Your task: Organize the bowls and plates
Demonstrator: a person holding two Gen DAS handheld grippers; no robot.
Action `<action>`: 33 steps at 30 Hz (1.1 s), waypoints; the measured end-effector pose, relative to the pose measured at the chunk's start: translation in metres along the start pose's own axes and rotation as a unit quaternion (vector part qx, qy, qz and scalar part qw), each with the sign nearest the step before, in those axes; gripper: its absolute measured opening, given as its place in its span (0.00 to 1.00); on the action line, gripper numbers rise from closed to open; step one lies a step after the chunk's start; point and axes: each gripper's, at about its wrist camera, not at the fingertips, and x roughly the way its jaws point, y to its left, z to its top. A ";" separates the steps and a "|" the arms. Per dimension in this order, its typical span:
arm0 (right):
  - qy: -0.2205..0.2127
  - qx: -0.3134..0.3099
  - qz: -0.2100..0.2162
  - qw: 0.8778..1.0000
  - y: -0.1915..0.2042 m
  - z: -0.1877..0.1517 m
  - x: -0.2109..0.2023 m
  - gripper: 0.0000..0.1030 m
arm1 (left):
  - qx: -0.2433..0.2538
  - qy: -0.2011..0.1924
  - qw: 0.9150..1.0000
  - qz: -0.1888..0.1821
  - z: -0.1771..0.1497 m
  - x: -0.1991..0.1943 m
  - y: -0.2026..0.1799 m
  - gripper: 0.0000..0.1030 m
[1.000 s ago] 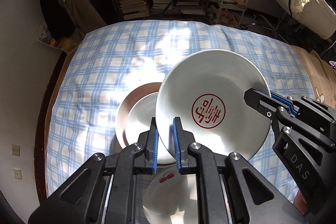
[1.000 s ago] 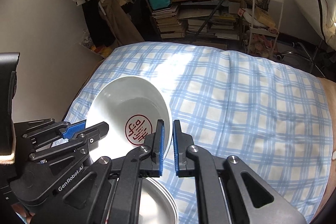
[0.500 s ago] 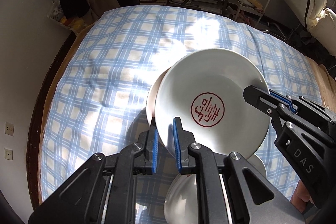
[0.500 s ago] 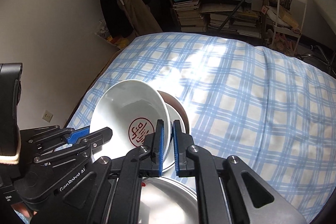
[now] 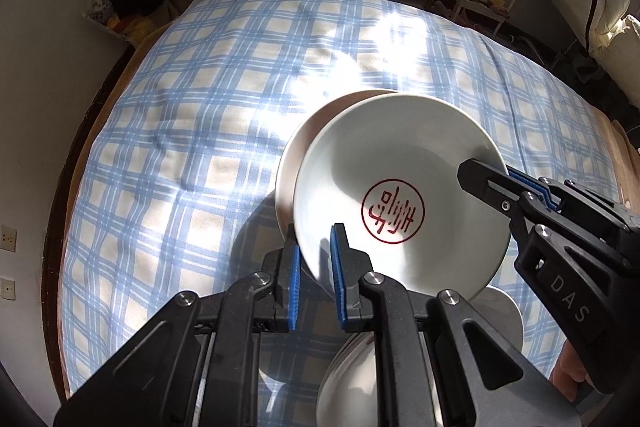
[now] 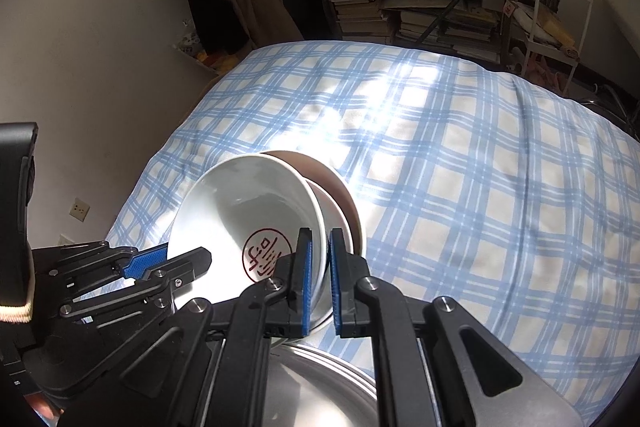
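Both grippers are clamped on one white bowl [image 5: 394,195]: my left gripper [image 5: 314,279] pinches the near rim and my right gripper [image 6: 320,287] pinches the opposite rim. Each pair of blue pads has the thin wall squeezed between them. I hold it at two points because the wall is slick and curved; a single pinch would probably let it swing or slip.

I carry the bowl tilted, its red seal facing up toward the left camera. It hangs just above a brown bowl [image 6: 340,187] on the checked bed [image 5: 192,131]. That bowl seems to have a pale bowl nested inside it, so I judge the aim is to stack like with like and drop mine in on top. From the right view, my bowl's far edge overlaps the brown rim, though I cannot tell whether they touch.

Plates [image 6: 320,387] lie stacked close beneath the grippers, apart from the bowls, which fits sorting by kind. Next the bowl needs levelling and centring; released tilted, it may clatter or sit crooked on soft bedding.
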 end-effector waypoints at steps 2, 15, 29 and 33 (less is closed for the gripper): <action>0.005 0.007 0.003 1.000 -0.002 -0.001 0.004 0.09 | -0.001 0.002 1.000 0.000 0.002 0.003 0.001 0.13; 0.013 0.011 0.008 1.000 -0.004 0.000 0.008 0.12 | -0.013 0.003 1.000 -0.008 0.002 0.009 0.004 0.14; 0.008 0.001 0.010 1.000 -0.008 0.007 -0.002 0.20 | -0.039 -0.022 0.999 0.028 0.003 -0.008 0.022 0.22; 0.006 0.007 0.019 1.000 -0.012 0.011 -0.010 0.20 | -0.056 -0.022 0.998 0.035 0.005 -0.009 0.034 0.38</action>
